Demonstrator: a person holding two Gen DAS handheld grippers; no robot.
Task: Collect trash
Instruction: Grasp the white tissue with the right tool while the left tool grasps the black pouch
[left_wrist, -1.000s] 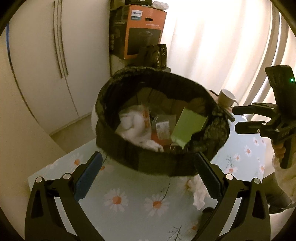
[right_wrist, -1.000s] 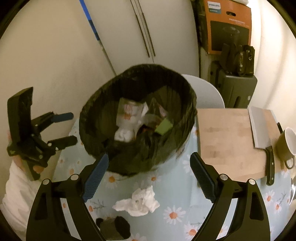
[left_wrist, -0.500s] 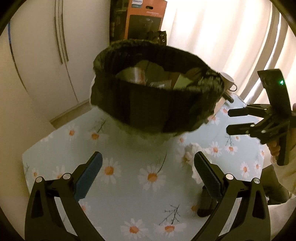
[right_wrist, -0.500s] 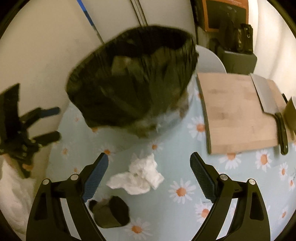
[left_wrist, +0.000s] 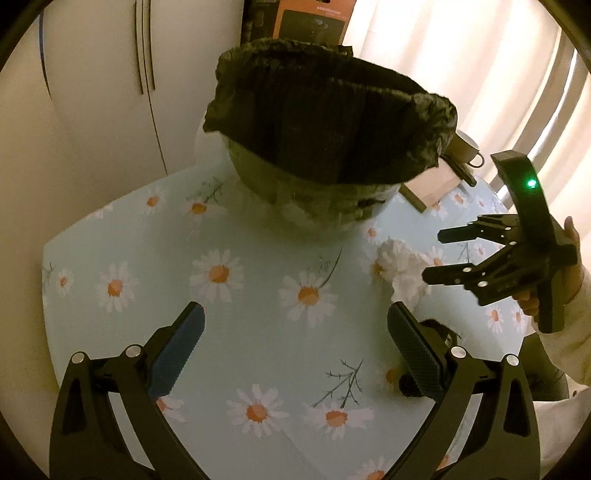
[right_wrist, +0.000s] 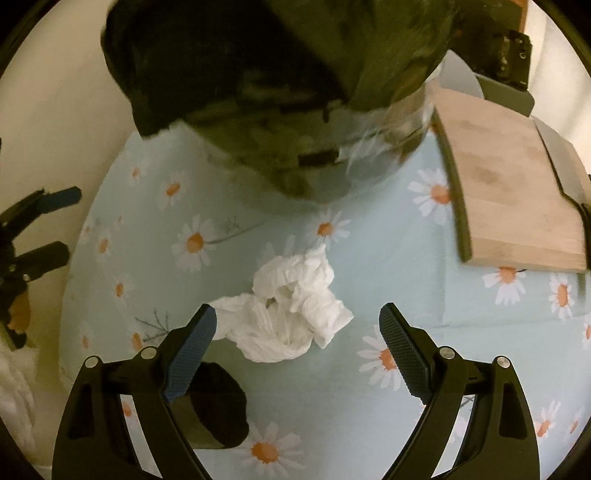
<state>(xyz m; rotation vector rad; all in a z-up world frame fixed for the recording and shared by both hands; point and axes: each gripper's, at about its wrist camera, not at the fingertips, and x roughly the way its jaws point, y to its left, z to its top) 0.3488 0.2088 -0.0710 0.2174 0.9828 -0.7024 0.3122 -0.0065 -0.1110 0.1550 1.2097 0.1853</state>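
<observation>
Tissue (right_wrist: 291, 310), white and crumpled into loose folds, lies on the daisy-print surface (right_wrist: 388, 266) just ahead of my right hand-held gripper (right_wrist: 297, 354), roughly between its two spread fingers and nearer the left one. Nothing is held; jaws wide apart. Dark wad (right_wrist: 212, 404), blackish with a tan side, sits on the surface close behind the left finger, just beside the tissue, partly hidden.

Bin (right_wrist: 273, 85) with black liner stands past the tissue, blurred in the right view; its clear lower wall shows below the bag.

Left hand-held gripper (left_wrist: 295, 345) also gapes wide and holds nothing, poised over bare cloth.

Left view only:
- bin from lower down, liner folded over the rim (left_wrist: 325, 110), contents not visible
- cup (left_wrist: 467, 147) behind the bin
- curtain (left_wrist: 480, 74), cabinet doors (left_wrist: 110, 74), orange box (left_wrist: 310, 22)
- my right hand-held gripper from the side (left_wrist: 447, 254), green light lit, fingers apart beside the tissue (left_wrist: 402, 269)
- dark wad (left_wrist: 439, 334) mostly hidden behind the right finger

Right view only:
- cutting board (right_wrist: 513, 184) right of the bin, with a cleaver blade (right_wrist: 565, 162) on it
- tissue's full shape
- left hand-held gripper (right_wrist: 55, 225) at the frame's left edge, jaws parted
</observation>
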